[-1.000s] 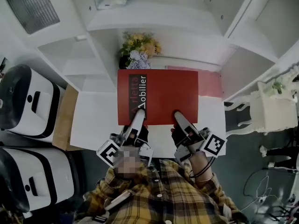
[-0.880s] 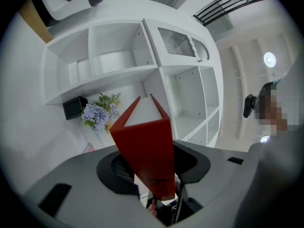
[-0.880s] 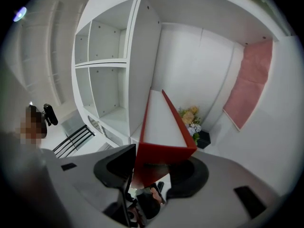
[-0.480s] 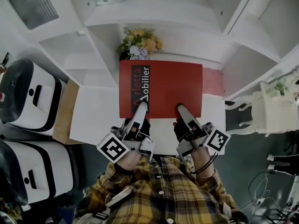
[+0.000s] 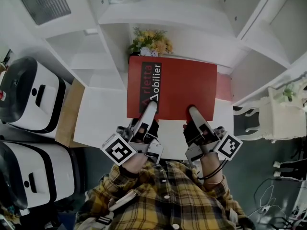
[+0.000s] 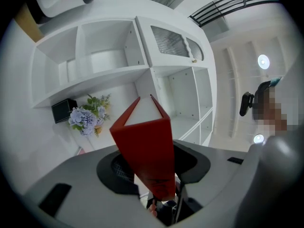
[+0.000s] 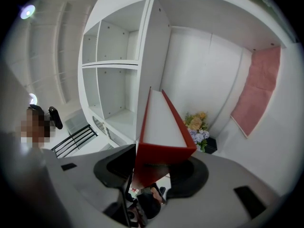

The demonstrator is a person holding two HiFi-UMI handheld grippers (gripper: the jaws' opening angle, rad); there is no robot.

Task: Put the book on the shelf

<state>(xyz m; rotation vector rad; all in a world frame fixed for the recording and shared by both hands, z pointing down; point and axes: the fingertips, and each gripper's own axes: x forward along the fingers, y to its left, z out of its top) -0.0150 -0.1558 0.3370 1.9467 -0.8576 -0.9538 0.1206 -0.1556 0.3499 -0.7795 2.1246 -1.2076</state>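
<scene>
Head view. White shelf unit (image 5: pixel 192 13) fills the upper frame, several open compartments. A white ledge (image 5: pixel 98 123) sits mid-frame, with a wooden panel (image 5: pixel 69 114) on its left. Two white-and-black machines (image 5: pixel 26 99) stand at the left edge and a white chair (image 5: pixel 283 119) at the right. A person in a plaid shirt (image 5: pixel 163 198) is at the bottom.

One red book (image 5: pixel 182 87) lies flat in the centre of the frame. Its far edge sits just below a single bunch of flowers (image 5: pixel 151 41) and a pink cloth (image 5: pixel 223 86) shows past its right side.

Two grippers: left gripper (image 5: pixel 151 107) and right gripper (image 5: pixel 193 111), side by side, each clamped on the book's near edge.

Left gripper view. Jaws part-way apart, pads pressed on the book (image 6: pixel 147 151), which runs up the centre. Flowers (image 6: pixel 88 118) are at left beside a black box (image 6: pixel 64 109).

Right gripper view. Jaws likewise gripping the book (image 7: pixel 161 141), with the flowers (image 7: pixel 197 126) to its right and the pink cloth (image 7: pixel 259 87) on the wall at the right edge.
</scene>
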